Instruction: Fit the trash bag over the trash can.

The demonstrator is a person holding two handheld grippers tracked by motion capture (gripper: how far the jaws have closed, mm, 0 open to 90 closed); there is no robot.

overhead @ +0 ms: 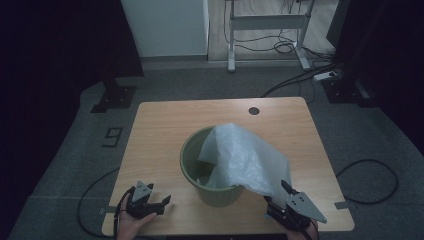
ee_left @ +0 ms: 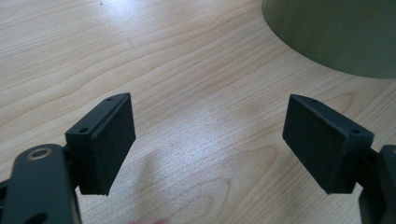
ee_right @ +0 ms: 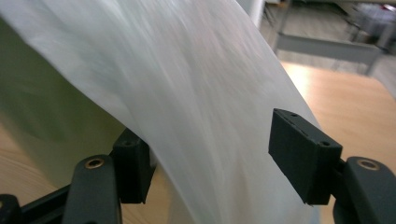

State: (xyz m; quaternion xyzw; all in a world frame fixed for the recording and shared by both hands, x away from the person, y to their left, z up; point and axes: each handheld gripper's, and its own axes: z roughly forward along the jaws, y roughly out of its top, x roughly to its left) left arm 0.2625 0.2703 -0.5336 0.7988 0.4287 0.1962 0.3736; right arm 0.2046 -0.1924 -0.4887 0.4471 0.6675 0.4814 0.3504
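table: I see a light wood top, rounded corners, grain clear in the left gripper view
hole: dark round grommet near the table's far edge, right of centre
floor: grey carpet around the table; wood floor further back
floor mark: I read a dark "9" left of the table
tape: grey strip by the table's near right corner
cabinet: white panel at the back
desk frame: white legs and crossbar, behind the table
cables: black tangle under that frame; a loop on the carpet at right
power strip: white, far right
stand base: black, far left
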